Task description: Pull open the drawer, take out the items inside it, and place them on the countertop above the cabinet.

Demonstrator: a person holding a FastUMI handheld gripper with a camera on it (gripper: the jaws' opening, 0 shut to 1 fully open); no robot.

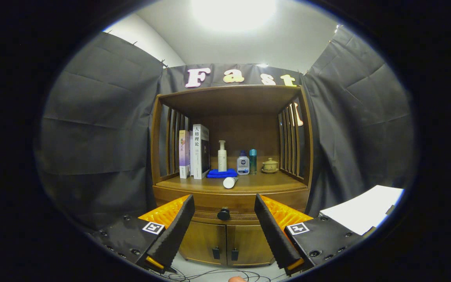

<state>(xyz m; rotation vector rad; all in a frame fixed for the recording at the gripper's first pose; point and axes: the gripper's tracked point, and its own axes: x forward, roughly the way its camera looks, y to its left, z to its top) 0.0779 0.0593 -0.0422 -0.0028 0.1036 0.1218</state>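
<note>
Bright ceiling light [233, 13] glaring overhead, dim shelf interior, fisheye-bent edges, perhaps slightly soft focus

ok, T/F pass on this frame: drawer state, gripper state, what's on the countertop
1. The drawer is pulled open. False: it sits flush, closed.
2. The hand-held gripper is open, its fingers flanking the drawer knob without touching it. True.
3. A white tube lies on its side at the countertop's front. True.
4. The pump bottle stands on a red cloth. False: the cloth is blue.
5. The books lie flat. False: they stand upright.
</note>
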